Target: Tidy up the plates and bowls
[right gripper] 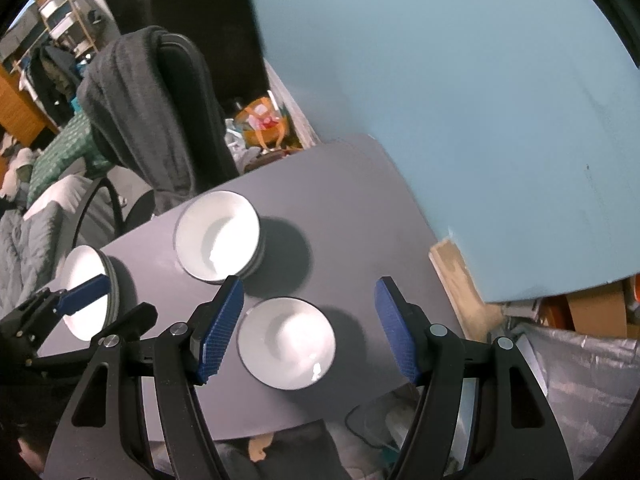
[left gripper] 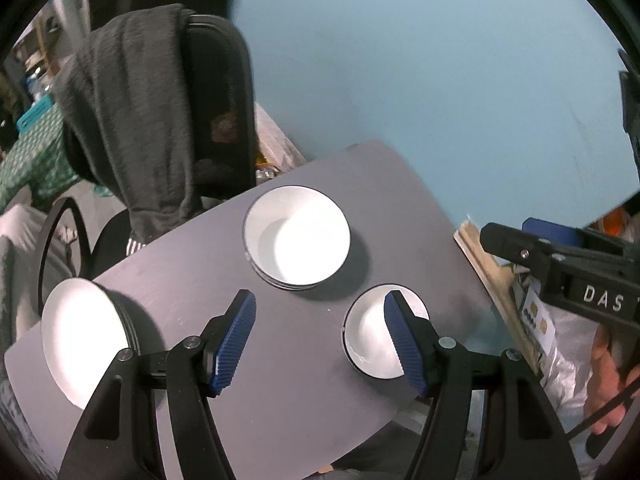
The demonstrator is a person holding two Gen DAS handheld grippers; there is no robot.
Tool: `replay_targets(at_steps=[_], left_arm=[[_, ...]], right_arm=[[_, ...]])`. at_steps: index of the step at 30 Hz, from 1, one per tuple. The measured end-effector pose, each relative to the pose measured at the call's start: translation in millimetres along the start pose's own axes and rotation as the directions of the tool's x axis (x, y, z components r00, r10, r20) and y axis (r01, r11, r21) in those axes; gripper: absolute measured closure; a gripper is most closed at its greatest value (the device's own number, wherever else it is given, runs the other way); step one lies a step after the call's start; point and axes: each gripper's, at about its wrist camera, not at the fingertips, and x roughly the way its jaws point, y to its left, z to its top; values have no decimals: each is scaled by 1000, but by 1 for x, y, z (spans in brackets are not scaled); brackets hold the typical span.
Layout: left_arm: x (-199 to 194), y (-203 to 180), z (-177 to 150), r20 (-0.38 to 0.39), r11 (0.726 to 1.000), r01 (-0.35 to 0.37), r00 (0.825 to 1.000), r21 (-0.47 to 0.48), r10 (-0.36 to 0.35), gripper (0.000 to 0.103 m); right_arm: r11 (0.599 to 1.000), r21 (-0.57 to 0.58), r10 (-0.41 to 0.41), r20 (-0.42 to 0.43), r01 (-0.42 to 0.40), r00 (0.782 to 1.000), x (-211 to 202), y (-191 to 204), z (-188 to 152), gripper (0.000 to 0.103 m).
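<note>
A grey table carries white dishes with dark rims. A stack of bowls stands at the middle back, a stack of plates at the left edge, and a single small bowl at the front right. My left gripper hangs open above the bare table between the plates and the small bowl, its right finger overlapping that bowl in view. My right gripper is open and hovers above the small bowl, apart from it. The bowl stack and plates also show there.
A black office chair draped with a dark grey garment stands behind the table's left corner. A blue wall runs along the back. Clutter, a wooden board and plastic wrap lie right of the table. A hand holds the right gripper.
</note>
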Motion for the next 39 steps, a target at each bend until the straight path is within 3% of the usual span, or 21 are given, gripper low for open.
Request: replay_targets(at_steps=[9, 21, 30, 39], left_arm=[[27, -11, 0, -40, 998, 30, 999, 54, -28, 35], [78, -7, -15, -121, 998, 36, 992, 59, -28, 35], [118, -6, -32, -163, 997, 54, 986, 60, -43, 35], [146, -10, -42, -207, 996, 74, 976, 51, -62, 35]], right_arm=[[999, 36, -33, -42, 34, 999, 18, -21, -18, 36], [997, 72, -2, -147, 13, 989, 79, -37, -47, 36], [999, 41, 12, -190, -4, 982, 119, -35, -65, 36], [996, 86, 55, -211, -37, 976, 140, -40, -75, 36]])
